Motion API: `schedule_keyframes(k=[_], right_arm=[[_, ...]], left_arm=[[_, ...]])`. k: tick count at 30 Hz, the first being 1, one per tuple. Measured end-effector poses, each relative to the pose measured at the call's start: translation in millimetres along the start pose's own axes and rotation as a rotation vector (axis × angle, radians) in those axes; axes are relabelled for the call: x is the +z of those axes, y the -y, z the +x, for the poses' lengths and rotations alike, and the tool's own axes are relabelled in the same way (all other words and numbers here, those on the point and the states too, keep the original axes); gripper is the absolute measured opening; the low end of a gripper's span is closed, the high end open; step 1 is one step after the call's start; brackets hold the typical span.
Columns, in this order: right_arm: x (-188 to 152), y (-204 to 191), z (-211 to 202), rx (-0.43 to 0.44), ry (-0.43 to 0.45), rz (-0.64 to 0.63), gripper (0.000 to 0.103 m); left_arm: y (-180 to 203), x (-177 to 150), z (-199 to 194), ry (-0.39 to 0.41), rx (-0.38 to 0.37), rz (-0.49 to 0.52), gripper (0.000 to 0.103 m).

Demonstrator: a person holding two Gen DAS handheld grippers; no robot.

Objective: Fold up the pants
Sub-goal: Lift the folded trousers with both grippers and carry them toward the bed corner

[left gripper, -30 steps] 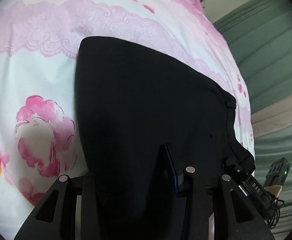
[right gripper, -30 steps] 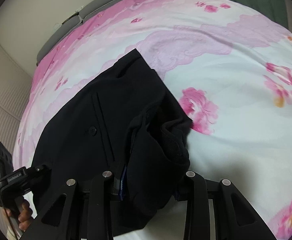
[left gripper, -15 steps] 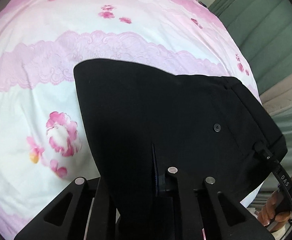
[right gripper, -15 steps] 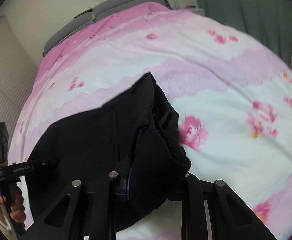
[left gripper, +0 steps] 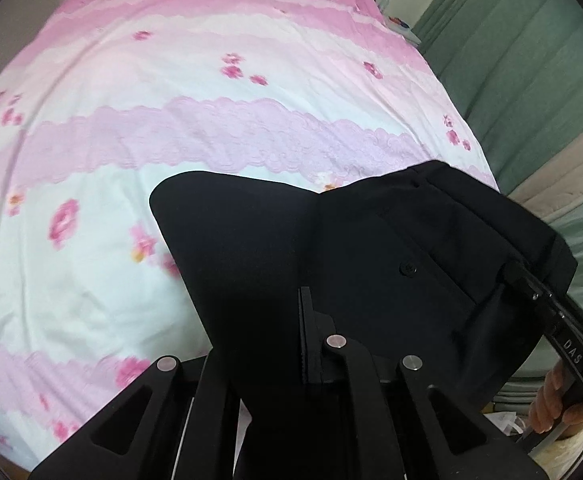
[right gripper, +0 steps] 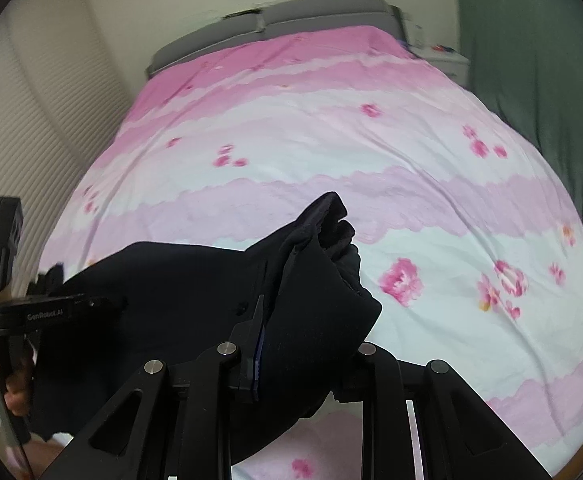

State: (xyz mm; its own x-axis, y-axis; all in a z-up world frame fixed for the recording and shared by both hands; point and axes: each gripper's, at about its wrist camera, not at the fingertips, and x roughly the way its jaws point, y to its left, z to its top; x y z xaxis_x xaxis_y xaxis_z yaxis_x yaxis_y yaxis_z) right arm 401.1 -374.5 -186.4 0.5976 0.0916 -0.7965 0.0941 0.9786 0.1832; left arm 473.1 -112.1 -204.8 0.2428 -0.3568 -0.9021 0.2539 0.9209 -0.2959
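Observation:
The black pants [left gripper: 371, 248] hang lifted above the pink floral bedspread [left gripper: 211, 80]. My left gripper [left gripper: 275, 320] pinches a thin fold of the cloth, its jaws closing tight on it; the fabric hides the left finger. In the left wrist view, the right gripper [left gripper: 531, 292] grips the waistband end near a button [left gripper: 407, 269]. In the right wrist view, my right gripper [right gripper: 307, 320] is shut on a thick bunch of the pants [right gripper: 323, 264], and the left gripper [right gripper: 87, 304] holds the other end at the left.
The bedspread [right gripper: 331, 140] runs back to a grey headboard [right gripper: 291, 12]. Green curtains [left gripper: 531, 60] hang along the right of the bed, and a white ribbed wall [right gripper: 31, 120] stands on the left. A hand [left gripper: 559, 400] holds the right gripper's handle.
Both grippers have risen and carried the pants up off the bedspread, so more of the bed shows. The left jaws have narrowed onto the cloth.

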Motion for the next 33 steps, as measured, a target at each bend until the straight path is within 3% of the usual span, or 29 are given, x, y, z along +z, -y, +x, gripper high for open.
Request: schedule_keyframes(k=[8, 15, 27, 33], right_arm=[[5, -80, -37, 0.104, 0.040, -0.139, 0.025], [-1, -172, -48, 0.175, 0.054, -0.220, 0.025], [-44, -330, -53, 0.196, 0.070, -0.178, 0.025], [-44, -401, -41, 0.256, 0.067, -0.232, 0.025]], left_arm=[[-62, -36, -81, 0.089, 0.032, -0.113, 0.009], [-135, -61, -142, 0.142, 0.070, -0.133, 0.009], [-270, -88, -217, 0.125, 0.083, -0.080, 0.008], [-326, -98, -247, 0.158, 0.125, -0.133, 0.008]])
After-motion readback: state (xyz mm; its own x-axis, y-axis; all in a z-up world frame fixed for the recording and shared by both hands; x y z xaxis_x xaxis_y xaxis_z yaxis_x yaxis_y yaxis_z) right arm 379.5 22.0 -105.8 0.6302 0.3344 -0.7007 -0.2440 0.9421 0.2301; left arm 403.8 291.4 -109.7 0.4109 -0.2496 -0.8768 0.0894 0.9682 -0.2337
